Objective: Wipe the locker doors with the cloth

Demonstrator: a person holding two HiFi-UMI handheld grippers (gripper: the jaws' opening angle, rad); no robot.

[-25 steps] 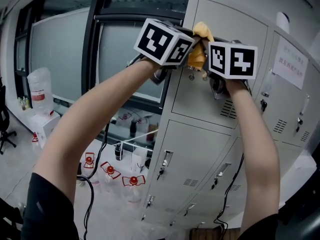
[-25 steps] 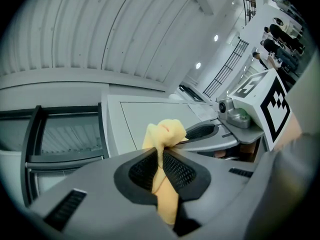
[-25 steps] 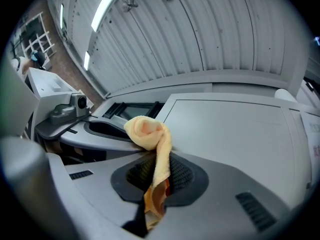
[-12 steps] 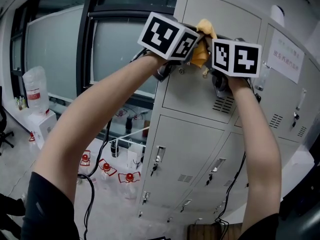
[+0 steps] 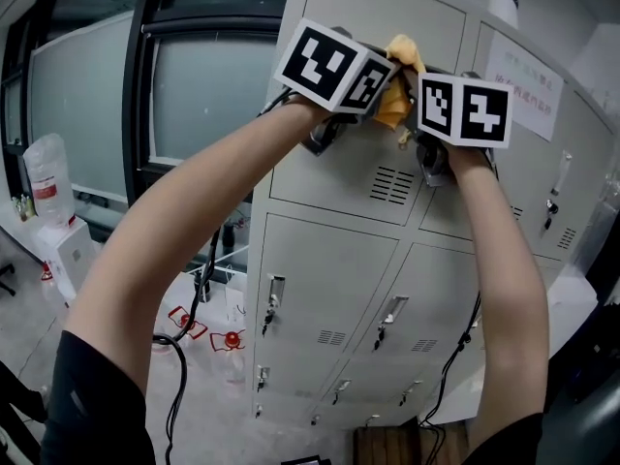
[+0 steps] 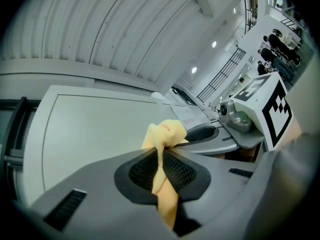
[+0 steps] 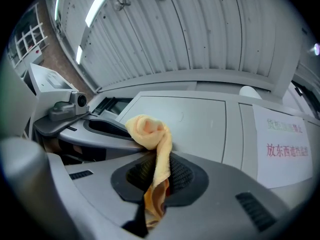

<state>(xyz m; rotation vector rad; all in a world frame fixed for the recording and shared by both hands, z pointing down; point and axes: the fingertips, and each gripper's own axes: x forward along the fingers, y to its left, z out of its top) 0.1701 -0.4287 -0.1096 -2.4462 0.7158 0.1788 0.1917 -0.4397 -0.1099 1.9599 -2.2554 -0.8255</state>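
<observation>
Head view: even, diffuse indoor light, moderately bright. Daylight comes through the window (image 5: pixel 194 105) at left, and the glass reads pale and flat. The locker doors (image 5: pixel 325 182) are uniformly lit with no hard glare. Barrel distortion is strong: the locker edges bow and the frame corners darken.

Left gripper view: circular fisheye inside a black vignette. The small ceiling lamps (image 6: pixel 214 44) are blown to white spots. The cloth (image 6: pixel 165 134) is fairly sharp, and the casing along the bottom edge is soft.

Right gripper view: the ceiling strip light (image 7: pixel 102 1) is overexposed. The left rim is blurred. The cloth is lit from above, and the recess around the jaws lies in deep shadow. Print on the paper notice (image 7: pixel 282 144) is slightly smeared.
</observation>
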